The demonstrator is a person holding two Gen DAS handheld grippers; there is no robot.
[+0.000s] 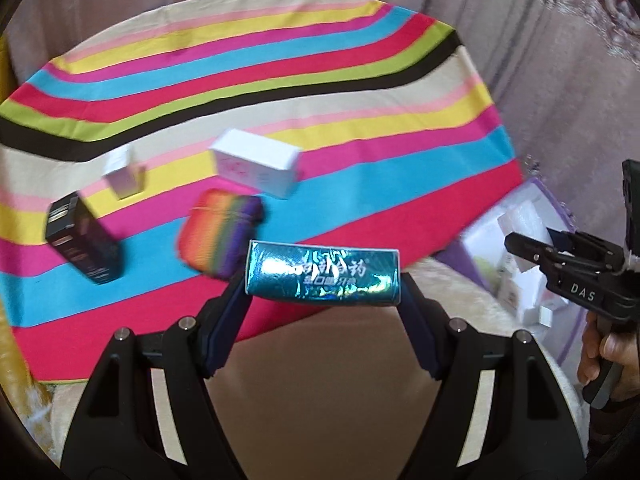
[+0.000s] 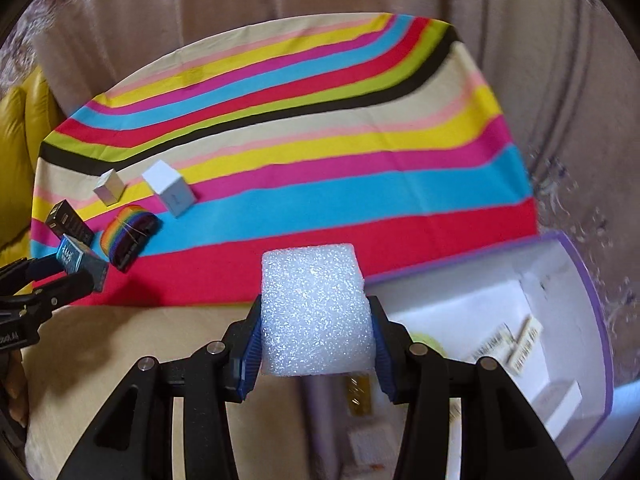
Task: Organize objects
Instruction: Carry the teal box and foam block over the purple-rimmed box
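- Foam block (image 2: 316,316) sits nearest the right wrist lens, clamped between the blue pads of the right gripper (image 2: 316,344); the sides show no clear dent, so the squeeze looks light.
- Foam judged very light, soft and crushable; its rough surface should not slip. The hold across the lower half seems adequate; a harder squeeze would risk denting it.
- Left gripper (image 1: 323,280) has its jaws fairly wide, closed on the short ends of a teal box (image 1: 323,274), which is held crosswise over the near edge of the cloth (image 1: 360,184).
- Teal box judged light, stiff card with a glossy foil skin, so possibly slippery. The end-to-end hold is long, and the box could pivot if bumped.
- Lying on the cloth: black box (image 1: 82,238), rainbow pouch (image 1: 220,232), white box (image 1: 256,168), small white box (image 1: 122,178). All are apart from one another.
- Purple-edged bin (image 2: 576,280) stands right of the cloth, already holding small packs. Likely destination, though that is not certain.
- A hand (image 1: 604,356) grips the right tool's handle.
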